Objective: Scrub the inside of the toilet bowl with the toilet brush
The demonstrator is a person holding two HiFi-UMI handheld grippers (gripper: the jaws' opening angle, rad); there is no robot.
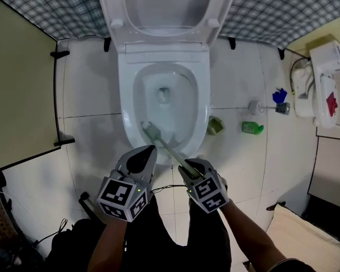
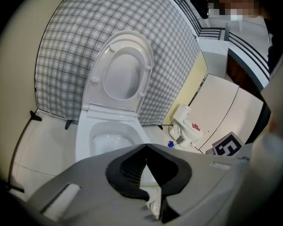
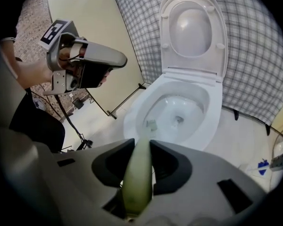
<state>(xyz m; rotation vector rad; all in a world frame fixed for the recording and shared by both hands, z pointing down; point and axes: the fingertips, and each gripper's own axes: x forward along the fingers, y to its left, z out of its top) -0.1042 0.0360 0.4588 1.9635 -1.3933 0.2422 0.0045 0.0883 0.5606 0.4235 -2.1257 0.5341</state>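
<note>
The white toilet stands with its seat and lid raised; its rim also shows in the right gripper view. A pale green toilet brush runs from my right gripper down into the bowl. Its brush head rests against the bowl's near left inner wall, as the right gripper view shows too. My right gripper is shut on the brush handle. My left gripper hovers over the bowl's front rim, shut with nothing in it.
On the tiled floor to the right of the toilet lie a green holder, a green bottle and a blue item. A white fixture stands at far right. A beige partition closes the left side. Cables trail by my feet.
</note>
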